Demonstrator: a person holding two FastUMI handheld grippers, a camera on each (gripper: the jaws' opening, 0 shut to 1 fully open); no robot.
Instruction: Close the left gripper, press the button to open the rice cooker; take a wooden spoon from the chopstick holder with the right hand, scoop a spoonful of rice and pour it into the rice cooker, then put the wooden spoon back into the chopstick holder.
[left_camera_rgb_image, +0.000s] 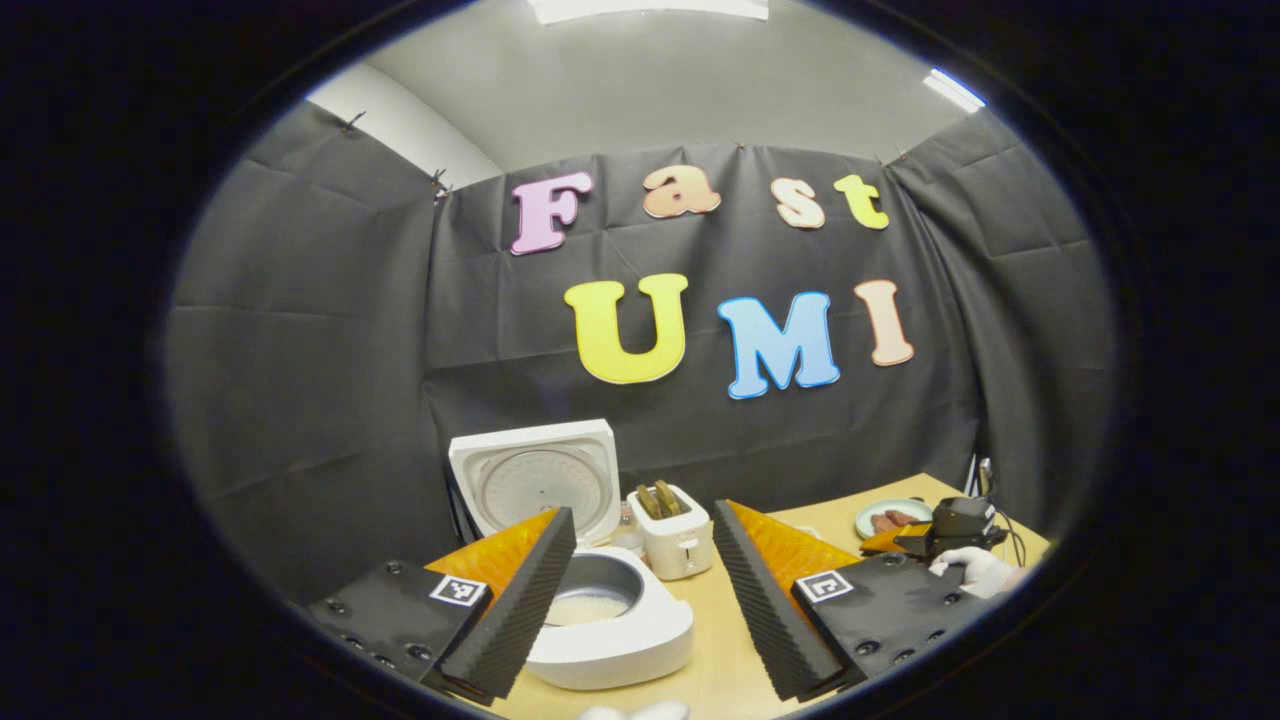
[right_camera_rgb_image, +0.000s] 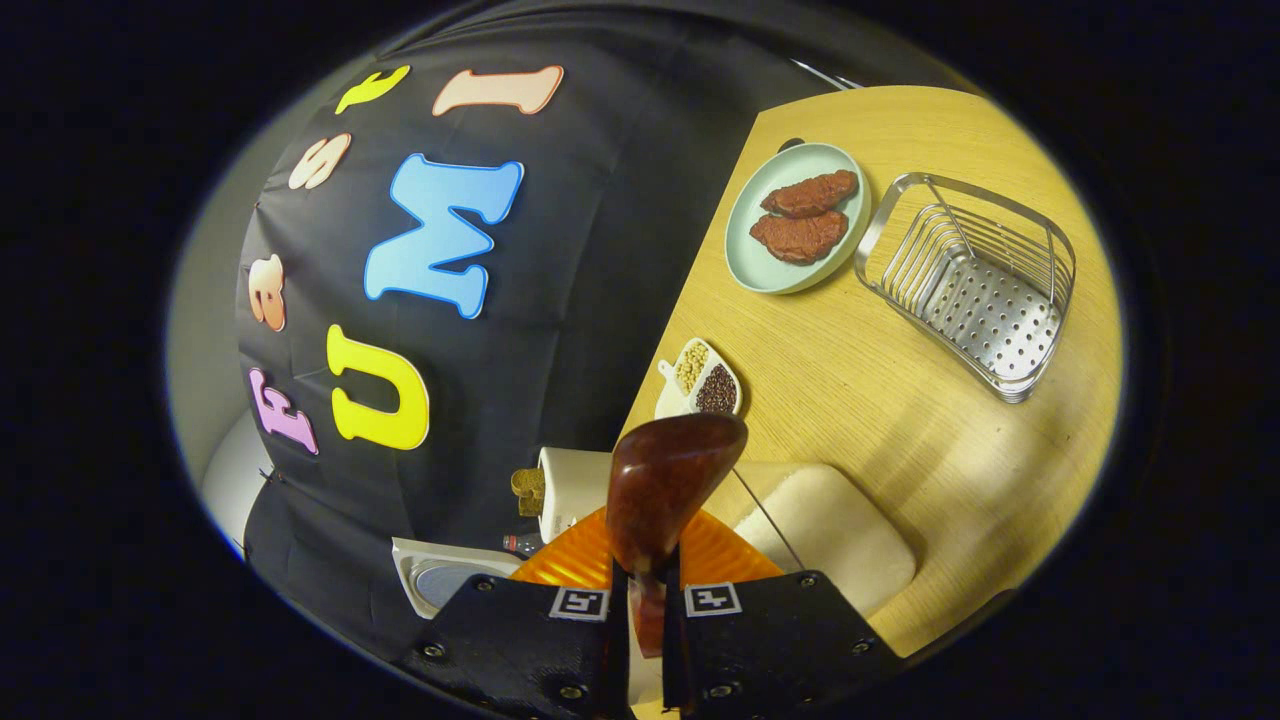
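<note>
A dark reddish-brown wooden spoon (right_camera_rgb_image: 668, 490) is pinched by its handle in the closed right tool (right_camera_rgb_image: 645, 610), above the table (right_camera_rgb_image: 850, 400). Rigid and light, it is best held mid-handle. The left tool (left_camera_rgb_image: 640, 590) is spread wide, empty, before the open white rice cooker (left_camera_rgb_image: 600, 610).

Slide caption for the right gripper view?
Right tongs clamp the wooden spoon above the table.

White rice cooker (left_camera_rgb_image: 610, 625) is sitting on the light wooden desk (left_camera_rgb_image: 720, 660) with its square lid (left_camera_rgb_image: 535, 475) standing open and upright, the pale inner pot (left_camera_rgb_image: 595, 590) lying exposed. Dark reddish-brown wooden spoon (right_camera_rgb_image: 665, 485) is pointing bowl-forward, its handle being clamped between the right tongs (right_camera_rgb_image: 645, 610). Wire-and-perforated-steel chopstick holder (right_camera_rgb_image: 975, 285) is resting on the desk beside a plate.
</note>
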